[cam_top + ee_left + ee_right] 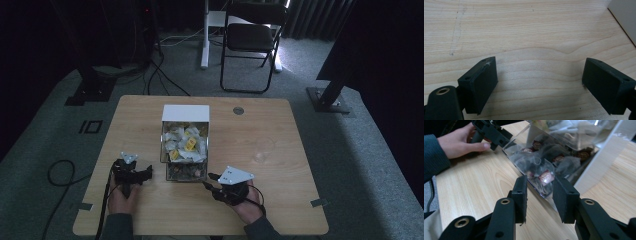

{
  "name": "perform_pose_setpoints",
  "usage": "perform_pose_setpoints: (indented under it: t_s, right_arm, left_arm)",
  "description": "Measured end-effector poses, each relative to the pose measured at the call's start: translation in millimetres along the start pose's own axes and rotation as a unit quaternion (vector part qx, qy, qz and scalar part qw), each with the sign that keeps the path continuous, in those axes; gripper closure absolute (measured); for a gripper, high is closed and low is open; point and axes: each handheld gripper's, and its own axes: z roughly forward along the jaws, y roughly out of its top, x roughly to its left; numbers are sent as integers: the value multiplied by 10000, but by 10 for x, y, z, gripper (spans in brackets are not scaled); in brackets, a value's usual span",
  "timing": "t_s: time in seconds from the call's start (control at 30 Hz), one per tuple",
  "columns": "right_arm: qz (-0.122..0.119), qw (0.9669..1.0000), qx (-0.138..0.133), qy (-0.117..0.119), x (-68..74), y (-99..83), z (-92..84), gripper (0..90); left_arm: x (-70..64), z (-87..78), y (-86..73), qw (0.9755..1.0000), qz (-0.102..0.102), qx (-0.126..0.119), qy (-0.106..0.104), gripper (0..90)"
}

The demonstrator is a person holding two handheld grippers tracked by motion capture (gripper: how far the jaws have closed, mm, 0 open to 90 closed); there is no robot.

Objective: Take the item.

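Two compartments in clear box [184,145] at middle of wooden worktop [260,200]: far one with white and yellow sachets [184,142], near one with dark tea bags [544,173]. White back panel upright at box's far end. Right claw [539,195] just before box's near clear wall, jaws partly spread, nothing between them. Left claw [539,82] beside box's left side, jaws spread wide over bare wood. Folding chair [252,42] on floor beyond worktop.

Pale wood-grain table [280,150], black fingers [520,195], yellow-and-white sachets [186,142], white box [185,113]
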Motion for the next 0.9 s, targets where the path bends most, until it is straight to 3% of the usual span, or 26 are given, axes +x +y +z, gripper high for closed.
perform_pose_setpoints:
  t_s: [0.3, 0.57, 0.9]
  right_arm:
    - [-227, 9997, -28, 132, 104, 59, 133, 633]
    - [-246, 9994, 30, 229, 132, 51, 253, 630]
    - [-289, 9990, 287, 206, 133, 13, 433, 617]
  left_arm:
    - [0, 0, 0, 10000, -2, -2, 0, 135]
    - [0, 0, 0, 10000, 0, 1, 0, 135]
    - [0, 0, 0, 10000, -1, -1, 0, 134]
